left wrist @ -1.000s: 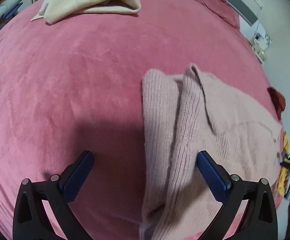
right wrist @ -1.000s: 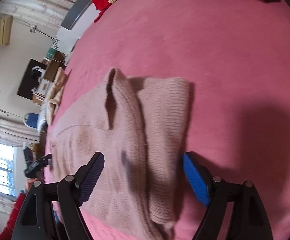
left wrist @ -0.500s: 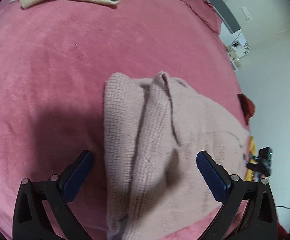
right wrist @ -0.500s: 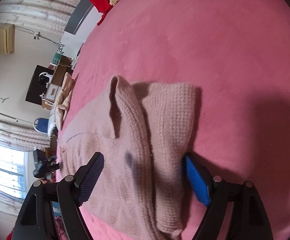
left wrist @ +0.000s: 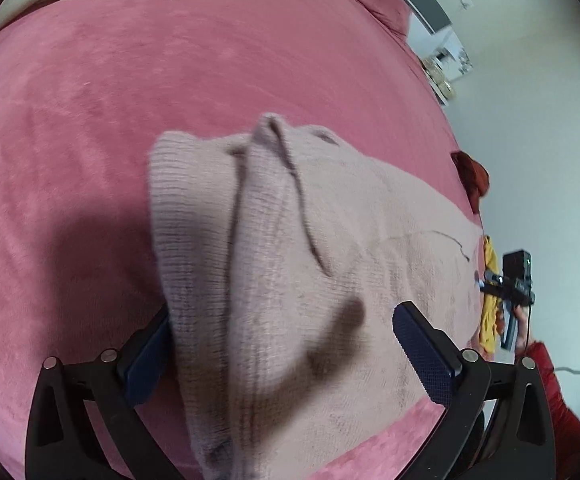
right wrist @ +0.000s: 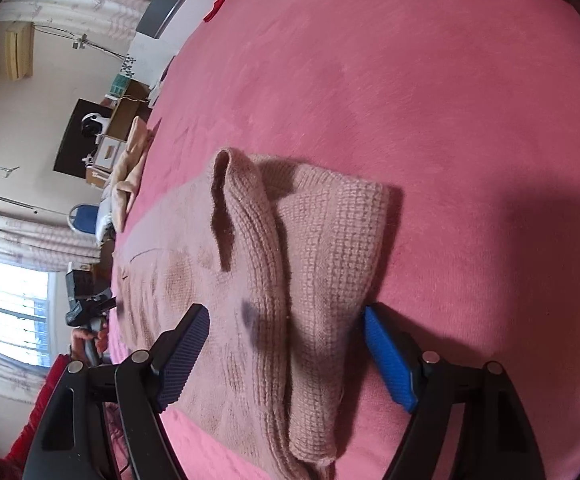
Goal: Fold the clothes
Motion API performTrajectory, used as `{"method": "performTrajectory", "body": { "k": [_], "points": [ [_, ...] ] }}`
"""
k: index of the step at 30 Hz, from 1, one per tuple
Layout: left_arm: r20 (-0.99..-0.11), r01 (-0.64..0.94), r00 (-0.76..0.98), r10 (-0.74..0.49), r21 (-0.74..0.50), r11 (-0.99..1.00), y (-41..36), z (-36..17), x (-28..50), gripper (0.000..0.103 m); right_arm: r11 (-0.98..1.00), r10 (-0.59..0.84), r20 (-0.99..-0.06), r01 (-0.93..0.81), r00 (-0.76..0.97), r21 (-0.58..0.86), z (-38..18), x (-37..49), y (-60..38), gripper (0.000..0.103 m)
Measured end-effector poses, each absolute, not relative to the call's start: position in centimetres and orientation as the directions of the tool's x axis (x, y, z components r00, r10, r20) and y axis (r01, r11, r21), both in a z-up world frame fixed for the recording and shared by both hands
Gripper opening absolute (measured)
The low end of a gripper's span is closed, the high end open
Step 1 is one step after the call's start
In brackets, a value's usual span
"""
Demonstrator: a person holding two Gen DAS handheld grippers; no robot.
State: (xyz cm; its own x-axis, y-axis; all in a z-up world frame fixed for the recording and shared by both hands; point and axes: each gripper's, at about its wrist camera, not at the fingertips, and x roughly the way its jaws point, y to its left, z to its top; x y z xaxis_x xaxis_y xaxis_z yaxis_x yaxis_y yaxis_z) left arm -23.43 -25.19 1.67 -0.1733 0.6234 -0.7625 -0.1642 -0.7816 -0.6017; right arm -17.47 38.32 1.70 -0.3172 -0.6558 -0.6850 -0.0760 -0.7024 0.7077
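On the pink bed (left wrist: 170, 80), the knit sweater (left wrist: 290, 260) lies with its long axis running from 6 toward 12 o'clock between the wide-apart, empty jaws of both the left gripper (left wrist: 282, 356) and right gripper (right wrist: 286, 352), each equally near.

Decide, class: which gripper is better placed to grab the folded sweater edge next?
Probably the left gripper: one finger is already tucked beneath the sweater edge. The right gripper only straddles it, open.
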Motion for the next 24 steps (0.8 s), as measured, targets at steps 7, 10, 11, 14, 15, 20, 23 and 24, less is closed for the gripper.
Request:
{"method": "performTrajectory", "body": {
  "k": [7,10,11,14,15,20,23,24],
  "points": [
    [-0.763,-0.195,-0.184,0.620,-0.590,-0.784,-23.8,1.7,-23.6,0.085,-0.654,-0.710,-0.623,-0.022,-0.330,0.756,1.1,-17.8,36.6,0.078],
    [-0.780,-0.176,-0.192,0.595,-0.569,-0.803,-23.7,1.5,-23.8,0.031,-0.648,-0.711,-0.614,-0.019,-0.342,0.761,0.8,-18.1,35.8,0.051],
    [-0.776,-0.168,-0.188,0.601,-0.578,-0.799,-23.8,1.3,-23.7,0.031,-0.656,-0.704,-0.628,-0.033,-0.331,0.754,0.4,-18.3,35.2,0.041],
    [-0.777,-0.178,-0.199,0.597,-0.570,-0.802,-23.7,1.3,-23.5,0.031,-0.670,-0.687,-0.646,-0.054,-0.334,0.740,-0.2,-18.5,34.0,0.030],
    [-0.780,-0.180,-0.203,0.592,-0.564,-0.806,-23.7,1.3,-23.4,0.031,-0.675,-0.679,-0.652,-0.061,-0.338,0.735,-0.1,-18.5,34.0,0.028],
    [-0.808,-0.167,-0.257,0.530,-0.503,-0.848,-23.1,2.1,-22.7,0.027,-0.743,-0.601,-0.717,-0.082,-0.355,0.664,1.3,-18.4,33.4,0.026],
    [-0.807,-0.126,-0.319,0.496,-0.483,-0.867,-22.8,2.8,-21.7,0.027,-0.784,-0.543,-0.750,-0.091,-0.379,0.614,2.8,-18.2,32.8,0.025],
    [-0.805,-0.116,-0.339,0.487,-0.478,-0.871,-22.8,3.1,-21.3,0.027,-0.789,-0.532,-0.752,-0.094,-0.390,0.607,3.4,-18.0,32.6,0.025]
  ]
}}
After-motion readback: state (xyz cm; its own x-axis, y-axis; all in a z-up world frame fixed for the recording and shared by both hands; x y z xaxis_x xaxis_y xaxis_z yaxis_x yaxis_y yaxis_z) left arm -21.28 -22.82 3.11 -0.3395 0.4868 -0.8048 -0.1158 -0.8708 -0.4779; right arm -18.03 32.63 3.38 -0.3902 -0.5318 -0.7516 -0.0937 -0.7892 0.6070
